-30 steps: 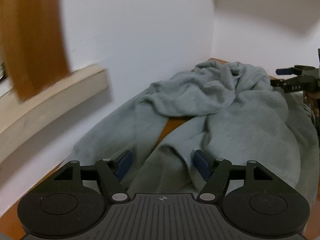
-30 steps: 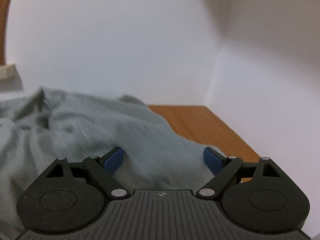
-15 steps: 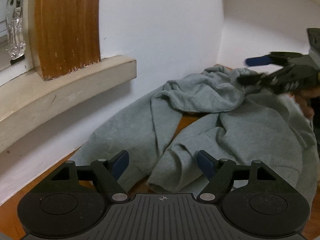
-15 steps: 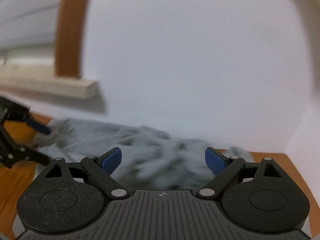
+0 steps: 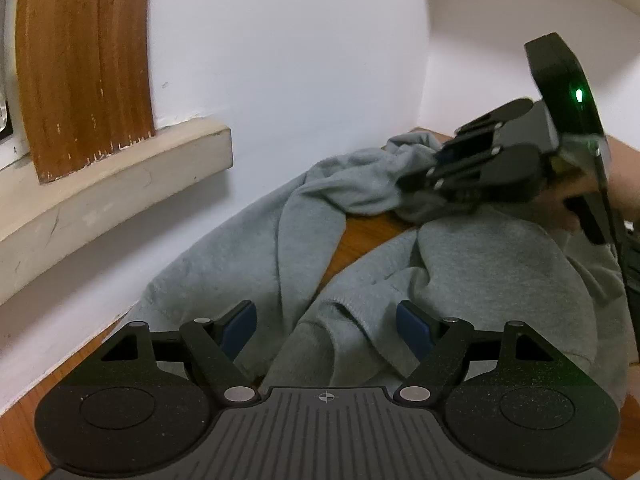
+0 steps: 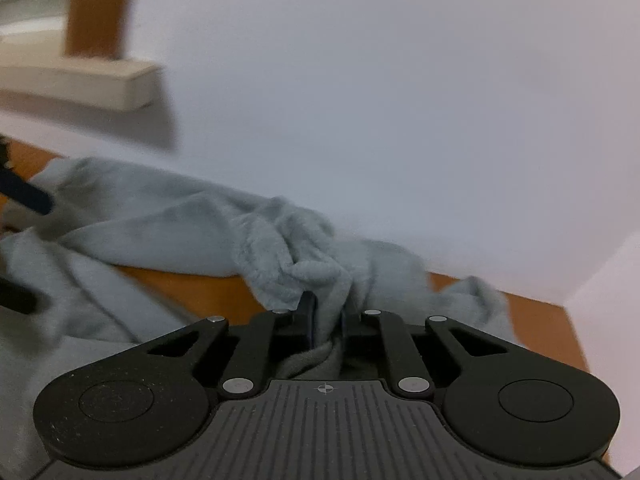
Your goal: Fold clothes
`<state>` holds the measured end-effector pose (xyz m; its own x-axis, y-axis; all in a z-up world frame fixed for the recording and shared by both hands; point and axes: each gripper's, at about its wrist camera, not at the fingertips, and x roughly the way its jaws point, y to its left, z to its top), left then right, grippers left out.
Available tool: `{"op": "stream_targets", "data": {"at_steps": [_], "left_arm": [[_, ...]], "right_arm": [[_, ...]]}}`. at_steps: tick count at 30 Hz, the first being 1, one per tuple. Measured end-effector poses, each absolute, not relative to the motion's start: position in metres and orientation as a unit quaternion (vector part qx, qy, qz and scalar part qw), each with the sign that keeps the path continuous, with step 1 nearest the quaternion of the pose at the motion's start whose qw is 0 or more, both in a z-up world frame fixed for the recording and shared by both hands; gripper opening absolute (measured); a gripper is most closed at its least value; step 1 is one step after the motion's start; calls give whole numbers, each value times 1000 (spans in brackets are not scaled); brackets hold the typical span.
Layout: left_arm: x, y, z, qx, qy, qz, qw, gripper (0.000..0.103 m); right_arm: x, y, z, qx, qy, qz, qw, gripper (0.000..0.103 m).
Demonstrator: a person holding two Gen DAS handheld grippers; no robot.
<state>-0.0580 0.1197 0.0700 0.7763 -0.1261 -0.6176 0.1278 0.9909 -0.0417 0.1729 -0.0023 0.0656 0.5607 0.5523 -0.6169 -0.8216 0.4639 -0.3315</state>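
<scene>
A: Right gripper (image 6: 326, 320) status?

B: We read its jaws as closing, with a bunched fold of the grey sweatshirt (image 6: 296, 252) pinched between the pads. In the left wrist view the same gripper (image 5: 416, 178) lies across the far part of the garment, with the person's hand (image 5: 576, 196) behind it on the handle.

A: Left gripper (image 5: 326, 322) status?

B: Its jaws stand wide apart. Between the blue pads (image 5: 239, 328) we see a ribbed hem of the sweatshirt (image 5: 480, 276), but neither pad presses on it. We cannot tell whether the pads touch the cloth.

A: Garment location?

B: It lies crumpled on the wooden tabletop (image 5: 360, 236), pushed against the white wall (image 5: 288, 60). A patch of bare wood shows between two folds near the middle. The far end reaches toward the corner where two walls meet.

A: Surroundings?

B: On the left we note a pale sill (image 5: 120, 172) jutting from the wall, with a brown wooden frame (image 5: 84, 64) rising from it. The right wrist view shows the same sill (image 6: 92, 80), blurred.
</scene>
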Motion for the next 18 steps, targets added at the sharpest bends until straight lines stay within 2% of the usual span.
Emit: {"op": "stream_targets", "data": {"at_steps": [5,12,13,14,18], "left_arm": [[-53,120,70,0,330,-63,942,81],[-40,116,67,-3,336,-66,939,82],[-37,116,66,-4,337,-66,939,82],[-36,115,66,-4,337,-67,939,82],[-31,112,65,-2,338,-69,938,82]], "right_arm": [[205,-57,111,-247,164,347,890,6],[255,-185,184,-101,69,175,977,6],[264,-205,188,-82,67,139,985,7],[272,-225,192,-62,66,102,991,13],[300,-256,158,-121,140,59,981,35]]}}
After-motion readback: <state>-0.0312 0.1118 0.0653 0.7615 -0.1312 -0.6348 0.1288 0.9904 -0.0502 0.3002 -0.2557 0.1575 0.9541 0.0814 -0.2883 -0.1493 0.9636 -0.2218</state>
